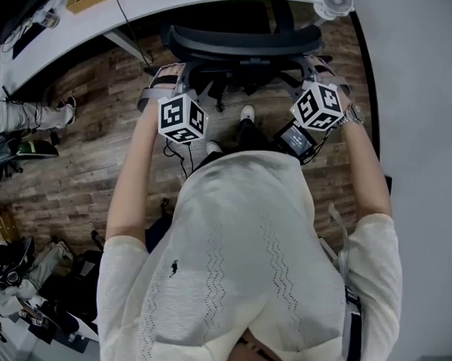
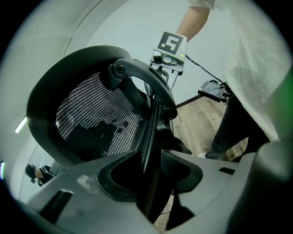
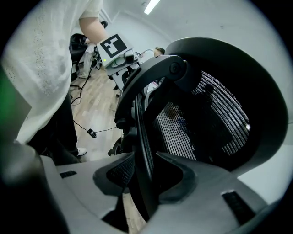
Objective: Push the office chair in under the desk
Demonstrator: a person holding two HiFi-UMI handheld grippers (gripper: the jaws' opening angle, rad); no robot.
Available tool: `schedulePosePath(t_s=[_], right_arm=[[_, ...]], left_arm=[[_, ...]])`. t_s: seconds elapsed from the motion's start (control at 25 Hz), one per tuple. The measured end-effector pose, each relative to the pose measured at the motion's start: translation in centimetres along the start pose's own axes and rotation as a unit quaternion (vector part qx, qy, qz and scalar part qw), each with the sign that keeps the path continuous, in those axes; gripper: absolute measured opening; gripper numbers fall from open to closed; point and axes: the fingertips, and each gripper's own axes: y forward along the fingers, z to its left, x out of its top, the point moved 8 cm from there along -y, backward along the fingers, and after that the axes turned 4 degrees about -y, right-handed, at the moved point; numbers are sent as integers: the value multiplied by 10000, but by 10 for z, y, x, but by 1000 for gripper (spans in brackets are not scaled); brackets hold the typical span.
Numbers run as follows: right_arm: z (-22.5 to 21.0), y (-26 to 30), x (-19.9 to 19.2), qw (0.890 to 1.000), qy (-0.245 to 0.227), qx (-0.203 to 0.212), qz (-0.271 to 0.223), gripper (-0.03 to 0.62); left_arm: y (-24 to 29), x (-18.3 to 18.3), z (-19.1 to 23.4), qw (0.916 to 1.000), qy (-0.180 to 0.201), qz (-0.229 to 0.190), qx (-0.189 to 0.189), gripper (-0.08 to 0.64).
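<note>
A black mesh office chair stands in front of me, its seat partly under the white curved desk. My left gripper is at the backrest's left edge and my right gripper at its right edge. In the left gripper view, the left gripper has its pads closed on the backrest's thin rim, which runs up between the jaws. The right gripper view shows the right gripper clamped the same way on the opposite rim. The mesh back fills both views.
A white wall runs close along the right. Wooden floor lies to the left, with a cable trailing by my feet. Another person's legs sit at the far left, and bags lie at the lower left.
</note>
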Motion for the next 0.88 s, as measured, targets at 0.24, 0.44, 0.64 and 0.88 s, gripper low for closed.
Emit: schedulePosePath(t_s=[0.24,0.44,0.64,0.88], right_arm=[[-10,3,0,9999,-10,-55,-104,149],[-14,3,-5,9999,-1,-79,-85,149],[-25,10,-14,9999,12,-84,-71,150],[-38,17,-20,9999,-45,-91,-127,150]], left_arm=[[3,-1,14,10000,-23,6,-53,163],[9,2,15,10000,-11,-17,-19,163],[21,4,24,10000,-40,5,-26,163],[32,4,39,10000,-54,-2,-78,163]])
